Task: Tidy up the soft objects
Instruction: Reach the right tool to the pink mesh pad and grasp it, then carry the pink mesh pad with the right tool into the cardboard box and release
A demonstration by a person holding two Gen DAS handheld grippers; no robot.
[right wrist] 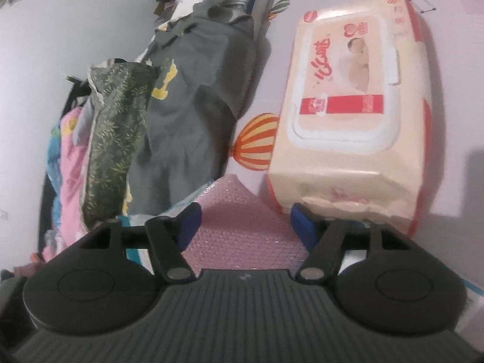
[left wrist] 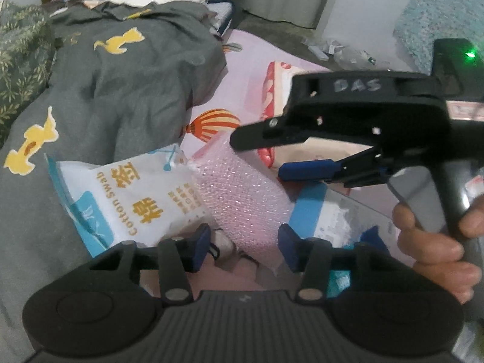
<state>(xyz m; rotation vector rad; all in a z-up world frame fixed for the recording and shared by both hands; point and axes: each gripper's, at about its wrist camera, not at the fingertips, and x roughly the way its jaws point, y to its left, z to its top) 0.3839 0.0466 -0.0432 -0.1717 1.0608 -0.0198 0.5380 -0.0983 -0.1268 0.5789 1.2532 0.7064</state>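
A pink bubble-wrap pouch [left wrist: 242, 199] lies on the pink sheet, with a white and blue cotton swab bag [left wrist: 130, 199] against its left side. My left gripper [left wrist: 244, 248] hovers over the pouch's near end; its blue pads stand apart and a gap shows beside the left pad. From the right comes my right gripper [left wrist: 261, 157], held by a hand [left wrist: 435, 242], fingers spread with nothing clamped. In the right wrist view the right gripper [right wrist: 245, 227] sits over the pouch [right wrist: 242, 211], and a cream and red wet-wipes pack [right wrist: 354, 115] lies just beyond its right pad.
A grey blanket [left wrist: 127, 90] with yellow figures is heaped along the left, with a green leafy pillow [right wrist: 118, 139] beside it. A blue and white packet [left wrist: 314, 211] lies under the pouch's right side. The sheet [left wrist: 217, 124] carries a hot-air-balloon print. Small clutter sits on the floor [left wrist: 341, 51].
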